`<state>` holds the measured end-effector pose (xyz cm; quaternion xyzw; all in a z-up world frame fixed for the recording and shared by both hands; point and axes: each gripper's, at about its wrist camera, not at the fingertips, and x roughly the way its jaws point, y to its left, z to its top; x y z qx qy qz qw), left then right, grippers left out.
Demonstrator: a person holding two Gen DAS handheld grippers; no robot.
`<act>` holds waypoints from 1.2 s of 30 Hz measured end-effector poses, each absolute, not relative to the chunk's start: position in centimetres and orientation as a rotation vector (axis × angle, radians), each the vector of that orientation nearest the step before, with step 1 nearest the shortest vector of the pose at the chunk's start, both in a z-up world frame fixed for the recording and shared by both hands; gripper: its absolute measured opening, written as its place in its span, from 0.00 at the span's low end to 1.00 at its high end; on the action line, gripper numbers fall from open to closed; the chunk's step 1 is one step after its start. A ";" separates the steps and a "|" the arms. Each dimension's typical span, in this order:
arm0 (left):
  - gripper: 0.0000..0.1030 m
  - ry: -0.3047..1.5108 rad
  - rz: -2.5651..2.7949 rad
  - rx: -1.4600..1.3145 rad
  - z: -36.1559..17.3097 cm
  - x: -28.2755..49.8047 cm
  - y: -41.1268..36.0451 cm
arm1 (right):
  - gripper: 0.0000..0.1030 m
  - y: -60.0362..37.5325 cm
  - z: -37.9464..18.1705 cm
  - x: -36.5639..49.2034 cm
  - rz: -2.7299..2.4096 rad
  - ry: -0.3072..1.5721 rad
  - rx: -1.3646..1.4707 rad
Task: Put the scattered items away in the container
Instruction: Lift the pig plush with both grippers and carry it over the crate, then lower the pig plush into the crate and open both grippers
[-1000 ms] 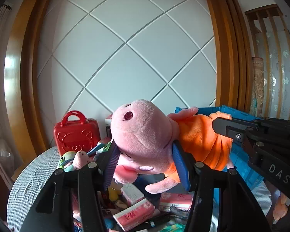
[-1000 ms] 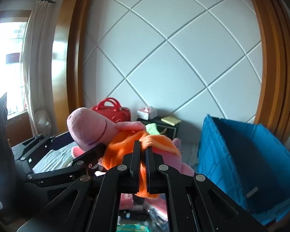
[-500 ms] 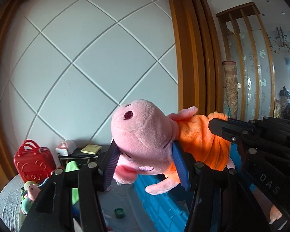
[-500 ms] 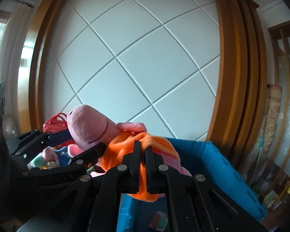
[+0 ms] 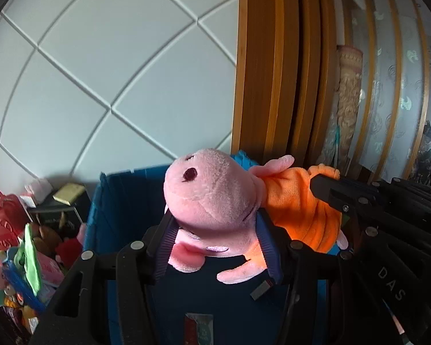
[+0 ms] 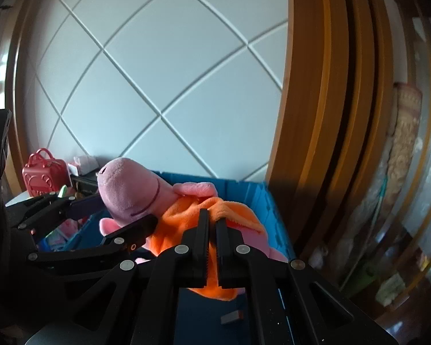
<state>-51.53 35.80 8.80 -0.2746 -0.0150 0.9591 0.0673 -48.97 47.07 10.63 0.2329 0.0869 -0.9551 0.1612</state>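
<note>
So both grippers are sharing one toy here. The left gripper [image 5: 215,247] is partway open with its blue pads squeezing the head of the pink pig plush [image 5: 212,201], and the right gripper [image 6: 212,230] is pinched fully together on a fold of the plush's orange dress (barely any gap between the jaws).

The plush is hanging in the air right above the blue crate [image 5: 123,201], with open crate interior showing below it at 6 o'clock in both views. It isn't released yet, so I'd call this item about one drop away from done.

Inside the crate I can only make out a couple of small things on the bottom, too unclear to name. Plenty left though: over at 8 o'clock in the left view there's a pile of toys [image 5: 23,267] plus a red toy case [image 5: 3,218], still outside the crate.
</note>
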 end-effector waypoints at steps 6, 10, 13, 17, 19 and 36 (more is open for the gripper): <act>0.52 -0.068 2.801 -1.218 3.0 -58.8 36.0 | 0.04 46.8 5.1 -57.1 -2.631 0.232 0.944; 0.52 -0.101 2.721 -1.445 -0.5 -63.0 35.7 | 0.04 46.2 2.0 -61.9 -2.570 0.222 1.120; 0.50 -0.150 2.662 -1.640 -4.0 -65.6 35.3 | 0.04 46.0 -1.4 -65.4 -2.506 0.220 1.268; 0.50 -0.174 2.568 -1.822 -9.3 -68.1 35.6 | 0.04 46.0 -6.9 -68.7 -2.418 0.198 1.454; 0.50 -0.184 2.510 -1.923 -12.4 -68.8 35.5 | 0.04 45.8 -9.8 -69.7 -2.366 0.184 1.548; 0.51 -0.197 2.395 -2.008 -21.1 -70.6 35.1 | 0.04 45.4 -18.5 -72.5 -2.246 0.204 1.750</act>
